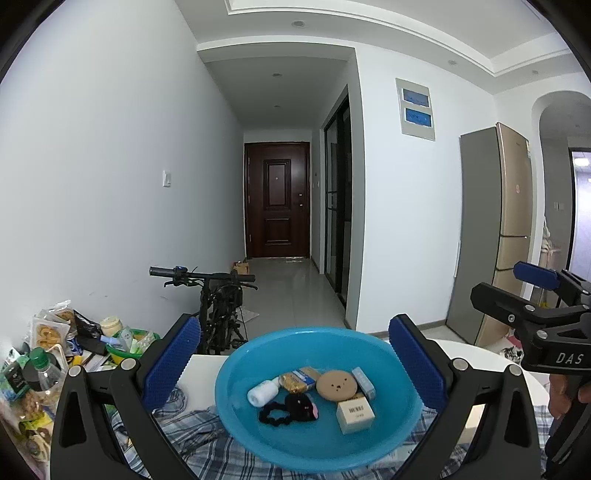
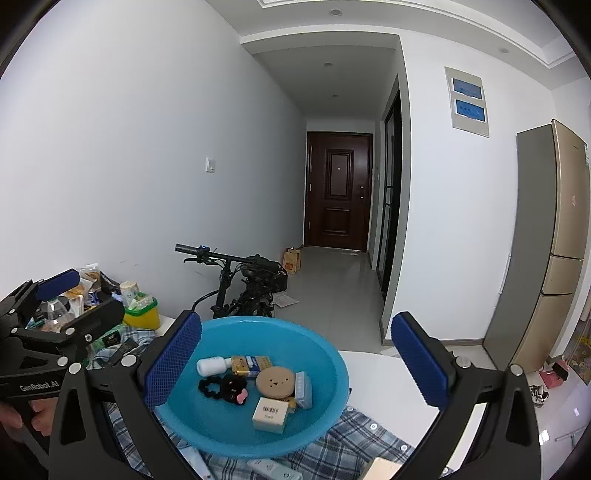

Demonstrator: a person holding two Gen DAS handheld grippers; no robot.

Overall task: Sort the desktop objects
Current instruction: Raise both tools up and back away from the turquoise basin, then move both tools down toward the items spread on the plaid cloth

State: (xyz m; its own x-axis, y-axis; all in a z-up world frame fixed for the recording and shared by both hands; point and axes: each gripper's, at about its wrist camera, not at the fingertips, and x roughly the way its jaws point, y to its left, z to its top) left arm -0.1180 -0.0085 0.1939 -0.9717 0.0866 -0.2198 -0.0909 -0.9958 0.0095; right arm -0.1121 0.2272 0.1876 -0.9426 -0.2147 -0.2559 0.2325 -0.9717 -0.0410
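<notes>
Both my claws, left gripper (image 1: 293,363) and right gripper (image 2: 295,363), hang spread wide and hold nothing above a blue basin (image 1: 258,435) on plaid cloth (image 2: 354,439); inside lie a white box (image 1: 355,416), round cork disc (image 1: 336,384), black scrunchie (image 1: 273,412) and small white bottle (image 1: 262,393).

White walls (image 1: 110,147) enclose a corridor with a grey tiled floor (image 1: 288,288), ending at a dark brown panelled door (image 1: 277,201). Recessed ceiling lights (image 1: 297,24) are fitted overhead. A dark-framed glass door (image 1: 337,199) stands right. A gold refrigerator (image 2: 565,236) occupies the right wall. A black bicycle (image 2: 243,284) rests against the left wall.
</notes>
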